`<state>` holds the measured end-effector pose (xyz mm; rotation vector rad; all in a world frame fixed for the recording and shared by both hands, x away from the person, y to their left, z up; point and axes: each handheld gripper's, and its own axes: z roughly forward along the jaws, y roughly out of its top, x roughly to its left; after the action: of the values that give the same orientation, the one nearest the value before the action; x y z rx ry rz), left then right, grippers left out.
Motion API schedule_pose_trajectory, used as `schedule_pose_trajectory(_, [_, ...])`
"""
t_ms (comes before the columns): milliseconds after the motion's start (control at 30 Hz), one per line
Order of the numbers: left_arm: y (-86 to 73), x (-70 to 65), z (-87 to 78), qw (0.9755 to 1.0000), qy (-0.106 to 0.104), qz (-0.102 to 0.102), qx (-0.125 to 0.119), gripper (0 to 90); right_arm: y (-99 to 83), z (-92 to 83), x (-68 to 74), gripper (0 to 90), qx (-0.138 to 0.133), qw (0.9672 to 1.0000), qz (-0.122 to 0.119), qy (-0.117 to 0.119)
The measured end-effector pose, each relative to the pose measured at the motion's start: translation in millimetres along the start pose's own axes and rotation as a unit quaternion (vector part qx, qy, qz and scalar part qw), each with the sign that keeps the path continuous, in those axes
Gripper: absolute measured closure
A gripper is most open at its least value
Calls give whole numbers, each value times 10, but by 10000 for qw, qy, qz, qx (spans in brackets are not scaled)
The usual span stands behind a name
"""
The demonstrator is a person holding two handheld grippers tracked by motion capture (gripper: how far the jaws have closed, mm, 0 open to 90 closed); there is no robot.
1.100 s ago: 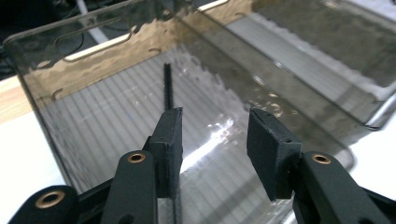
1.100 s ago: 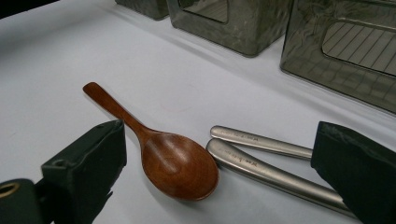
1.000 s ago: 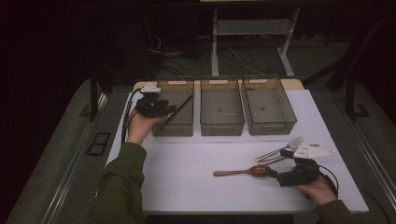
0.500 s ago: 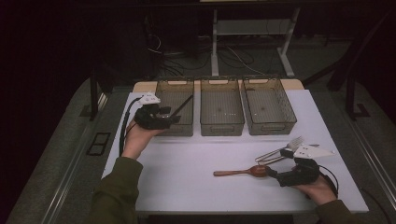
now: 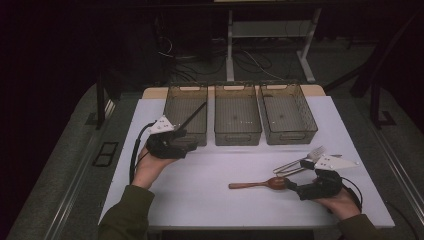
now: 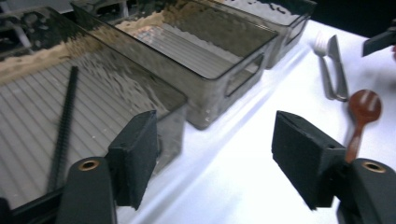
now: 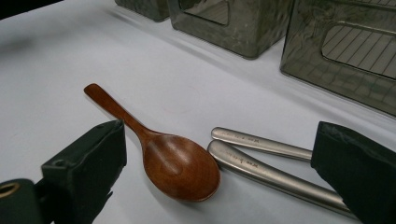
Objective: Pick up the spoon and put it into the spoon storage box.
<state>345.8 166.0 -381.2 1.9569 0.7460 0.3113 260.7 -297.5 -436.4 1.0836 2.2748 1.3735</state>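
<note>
Worktop, white-covered, is carrying three smoky see-through bins in a row along its far part.

Left bin is holding one black stick, which is leaning from the bin floor up against the far wall; in the left gripper view the stick is lying lengthwise along the ribbed floor. Middle bin and right bin are standing just beside it.

Left gripper is hovering at the near wall of the left bin, its jaws spread with nothing between them; they have just been opening.

Wooden spoon is lying on the worktop's near right part, bowl towards the right gripper, handle pointing left. In the right gripper view the spoon's bowl is sitting between the spread jaws, neither pad pressing on it.

Metal fork and a second metal piece are lying side by side just beyond the spoon, handles close to its bowl.
</note>
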Motion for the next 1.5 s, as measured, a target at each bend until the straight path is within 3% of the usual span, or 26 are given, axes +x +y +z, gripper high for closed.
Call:
schedule_pose_trajectory(133, [-123,-96,21,9997,-171,147,12,241,4,3,-4,29,5,10000,21,8])
schedule_pose_trajectory(400, [-329,-260,22,9991,-380,188,-43,164,8,-2,1,29,8,10000,12,31])
schedule_pose_trajectory(733, [-596,-408,-51,9994,-333,105,-41,79,21,-8,7,29,12,10000,30,75])
schedule_pose_trajectory(933, [-666,-438,-95,9996,-292,-61,11,10,43,-36,-20,29,84,9997,87,198])
schedule_pose_trajectory(1067, [-692,-455,-94,9992,-379,-137,50,0,73,-43,-25,29,150,9996,78,239])
schedule_pose_trajectory(1500, [-718,-490,-91,9992,-316,-162,187,0,170,57,-58,30,293,9989,65,351])
